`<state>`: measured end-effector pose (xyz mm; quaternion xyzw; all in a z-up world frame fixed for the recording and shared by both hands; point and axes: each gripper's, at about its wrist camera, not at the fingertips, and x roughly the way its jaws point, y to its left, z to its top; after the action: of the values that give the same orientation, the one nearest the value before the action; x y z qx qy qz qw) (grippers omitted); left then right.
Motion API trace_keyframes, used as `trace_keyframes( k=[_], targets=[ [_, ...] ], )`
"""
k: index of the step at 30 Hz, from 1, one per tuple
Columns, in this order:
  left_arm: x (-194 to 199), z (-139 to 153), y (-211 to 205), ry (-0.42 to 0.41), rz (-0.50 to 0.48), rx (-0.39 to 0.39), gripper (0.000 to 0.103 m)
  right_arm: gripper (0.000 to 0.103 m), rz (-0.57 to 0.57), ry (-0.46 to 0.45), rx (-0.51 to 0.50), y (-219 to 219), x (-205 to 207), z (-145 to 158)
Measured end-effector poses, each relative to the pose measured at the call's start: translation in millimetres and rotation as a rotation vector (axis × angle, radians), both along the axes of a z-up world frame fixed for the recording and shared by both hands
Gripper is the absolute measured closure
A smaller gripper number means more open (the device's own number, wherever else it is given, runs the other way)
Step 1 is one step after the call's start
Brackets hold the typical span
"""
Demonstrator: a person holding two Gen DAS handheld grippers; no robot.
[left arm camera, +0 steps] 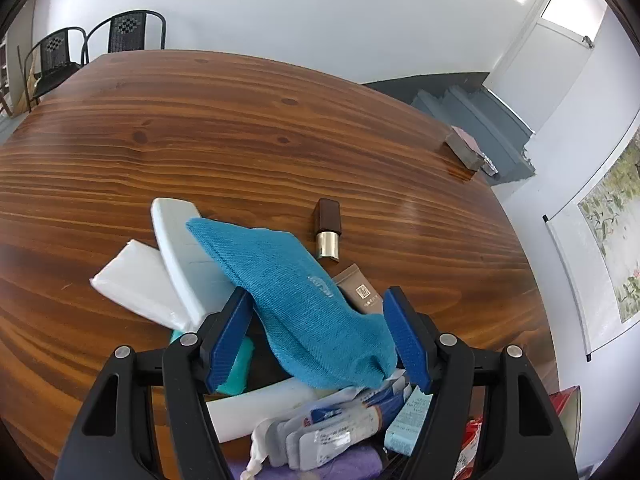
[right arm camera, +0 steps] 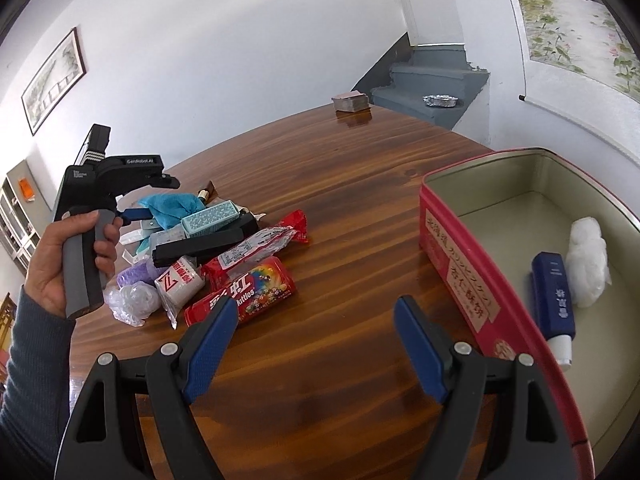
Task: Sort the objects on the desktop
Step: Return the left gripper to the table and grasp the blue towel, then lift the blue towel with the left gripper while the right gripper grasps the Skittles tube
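A teal knit cloth (left arm camera: 304, 296) lies draped over a pile of small items, between the spread blue fingers of my left gripper (left arm camera: 318, 292). The pads do not clamp it. Under it are a white flat piece (left arm camera: 180, 248), a white packet (left arm camera: 136, 284) and a beige tube (left arm camera: 360, 292); a brown-capped bottle (left arm camera: 327, 228) lies beyond. In the right wrist view a hand holds the left gripper (right arm camera: 140, 216) at the cloth (right arm camera: 168, 204). My right gripper (right arm camera: 317, 302) is open over bare table, with nothing between its fingers. A red tin (right arm camera: 460, 248) stands to its right.
The pile holds a Skittles pack (right arm camera: 248, 296), a red snack packet (right arm camera: 256, 248), a black bar (right arm camera: 204, 246), a light-blue box (right arm camera: 212, 216) and a white roll (right arm camera: 180, 280). The tin contains a dark blue tube (right arm camera: 554, 296) and a white wad (right arm camera: 588, 268). A brown block (right arm camera: 350, 102) sits at the far edge.
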<state>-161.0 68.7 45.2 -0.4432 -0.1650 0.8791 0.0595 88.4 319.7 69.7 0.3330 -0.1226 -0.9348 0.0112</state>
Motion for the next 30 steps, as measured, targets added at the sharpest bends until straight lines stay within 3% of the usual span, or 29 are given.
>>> trace_keyframes(
  k=[7,10,14,22,30],
  targets=[
    [-11,-12,8,-0.013,0.009,-0.034,0.033,0.02,0.02,-0.022,-0.017,-3,-13,-4],
    [-12,-16,8,-0.009,0.012,-0.061,0.067,0.02,0.05,-0.044,-0.027,-9,-21,-7],
    [-8,-9,5,0.024,0.004,-0.033,0.082,0.02,0.102,-0.061,-0.026,-22,-28,-10],
    [9,26,14,0.128,-0.057,-0.033,0.088,0.013,0.266,-0.111,0.06,-39,-55,-15],
    [8,23,12,0.113,-0.06,-0.042,0.089,0.013,0.306,-0.153,-0.009,-29,-75,-20]
  ],
)
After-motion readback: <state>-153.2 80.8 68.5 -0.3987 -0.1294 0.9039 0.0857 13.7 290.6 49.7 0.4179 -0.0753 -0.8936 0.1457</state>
